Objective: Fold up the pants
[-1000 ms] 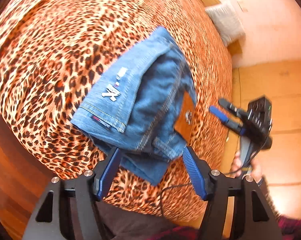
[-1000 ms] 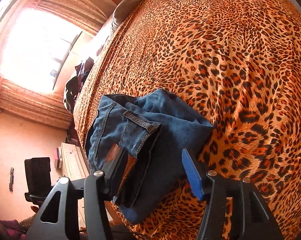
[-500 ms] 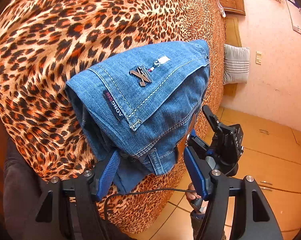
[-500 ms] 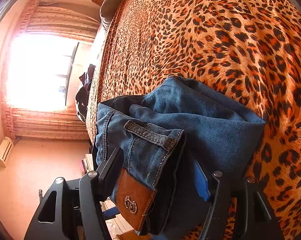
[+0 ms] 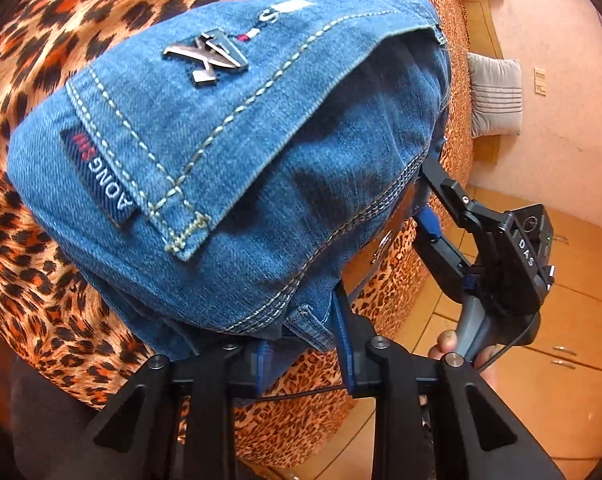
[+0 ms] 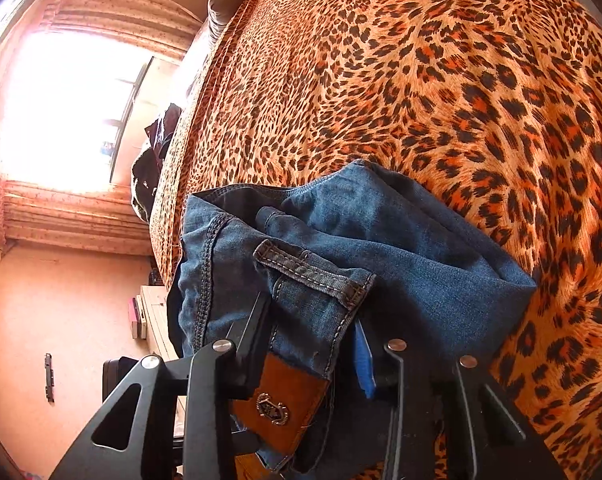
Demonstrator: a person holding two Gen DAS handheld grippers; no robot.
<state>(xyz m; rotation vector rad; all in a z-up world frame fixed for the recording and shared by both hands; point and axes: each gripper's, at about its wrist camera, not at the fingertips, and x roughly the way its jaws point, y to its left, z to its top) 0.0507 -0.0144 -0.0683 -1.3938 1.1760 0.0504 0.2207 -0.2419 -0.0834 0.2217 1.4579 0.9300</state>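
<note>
The folded blue jeans (image 5: 229, 184) lie in a thick bundle at the edge of the leopard-print bed (image 5: 33, 264). A back pocket with a metal X badge faces up. My left gripper (image 5: 301, 344) is shut on the bundle's near edge by a belt loop. My right gripper (image 6: 313, 340) is shut on the waistband of the jeans (image 6: 401, 264) beside the brown leather patch (image 6: 281, 400). The right gripper also shows in the left wrist view (image 5: 425, 208), clamped on the bundle's right side.
The bed's leopard cover (image 6: 421, 80) stretches away beyond the jeans. A grey cushion (image 5: 495, 96) leans against the pink wall. Orange tiled floor (image 5: 561, 360) lies beside the bed. A bright window with curtains (image 6: 61, 100) and dark clothes (image 6: 157, 152) are at the far side.
Both grippers have moved in onto the jeans and closed from wide open to clamped on the bundle. The jeans now fill much more of both views.
</note>
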